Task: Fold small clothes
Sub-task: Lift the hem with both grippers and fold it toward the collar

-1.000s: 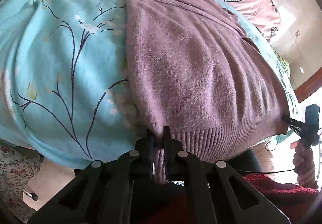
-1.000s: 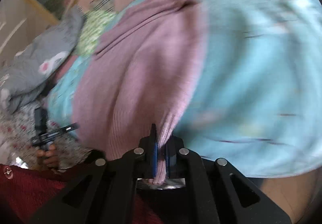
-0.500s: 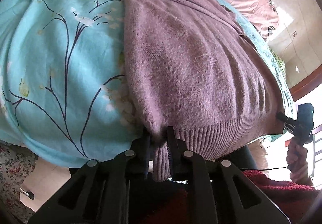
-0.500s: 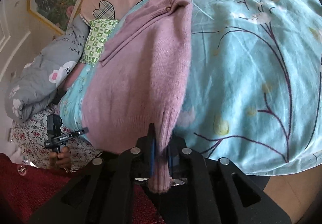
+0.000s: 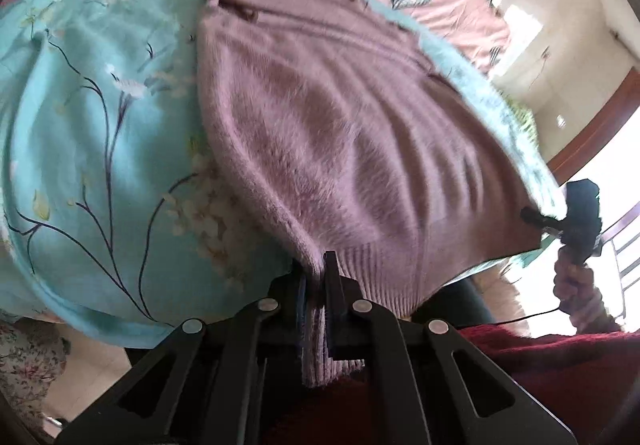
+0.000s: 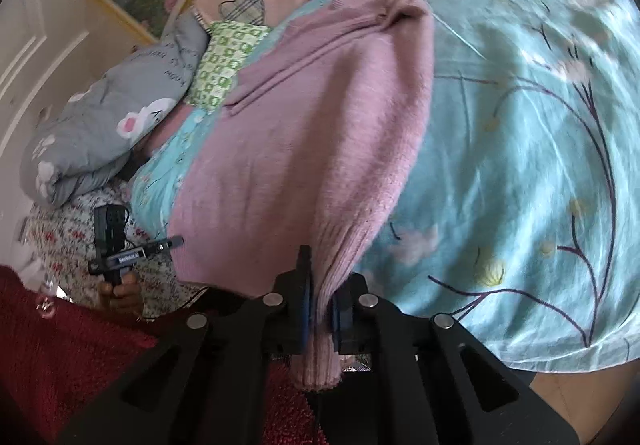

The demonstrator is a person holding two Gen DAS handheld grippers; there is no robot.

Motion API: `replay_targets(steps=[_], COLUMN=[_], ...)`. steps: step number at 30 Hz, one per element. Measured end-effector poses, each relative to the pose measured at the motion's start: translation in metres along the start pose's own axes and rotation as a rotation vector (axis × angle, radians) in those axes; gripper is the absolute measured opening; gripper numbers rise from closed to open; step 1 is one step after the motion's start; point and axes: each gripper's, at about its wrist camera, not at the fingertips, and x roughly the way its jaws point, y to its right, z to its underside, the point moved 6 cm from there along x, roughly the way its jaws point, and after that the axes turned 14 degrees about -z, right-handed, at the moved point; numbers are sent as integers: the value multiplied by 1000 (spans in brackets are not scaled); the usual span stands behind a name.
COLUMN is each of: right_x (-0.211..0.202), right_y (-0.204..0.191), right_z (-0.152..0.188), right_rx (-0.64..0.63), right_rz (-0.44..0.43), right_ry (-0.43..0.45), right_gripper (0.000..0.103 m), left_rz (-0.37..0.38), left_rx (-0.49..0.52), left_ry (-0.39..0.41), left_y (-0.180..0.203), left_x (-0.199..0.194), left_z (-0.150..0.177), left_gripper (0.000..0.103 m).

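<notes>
A mauve knitted sweater is lying face-up on a turquoise floral bedspread, its ribbed hem hanging at the near edge of the bed; the left gripper is pinching one hem corner, its jaws having just been closing on the knit, while the right gripper is pinching the opposite corner, ribbing bunched between its jaws and trailing below them; the far end of the garment looks doubled over near the neckline, so the fold appears to be at an early stage, with the hem probably waiting to be carried up the bed; the knit is looking soft, fuzzy and thick, rippling between the two grips; a green-checked pillow and a grey quilt are sitting beyond it.
</notes>
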Motion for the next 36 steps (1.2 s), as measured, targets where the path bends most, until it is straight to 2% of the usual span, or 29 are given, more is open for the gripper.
replay_targets(steps=[2,8,11,16,20,23,27,31,33,36], right_x=[-5,-25,-36,-40,-30,-13,28,72,95,121], right_y=[-1,-21,-33,-46,-44,-24,25,81,108,151], right_z=[-4,-42,-75,-155,-222,-270,-326,-363,-375,-382], right_rx=[4,-1,-27,-74,-96,-76,-4,77,112,182], right_rz=[-27,-186,-255,-342,-318,-252,-139,-89,-49,24], right_ry=[12,155,236,357,413,426,411,378,350,329], right_gripper=[8,8,8,8,8,8,8,8,8,8], left_rz=[27,115,127,158,110,74,8,-61,-112,-136], left_rx=[-28,-64,-56,-89,-88,-98,-153,-201,-216,-255], left_ry=[18,169,261,429,491,486,400,289,243,179], left_y=[-4,-1,-1,-4,-7,-13,-37,-65,-77,-96], left_x=[-9,-53,-74,-97,-92,-69,2,77,110,153], left_z=[-6,-60,-97,-181,-248,-288,-340,-363,-371,-377], left_gripper=[5,5,5,5,5,5,5,4,5,5])
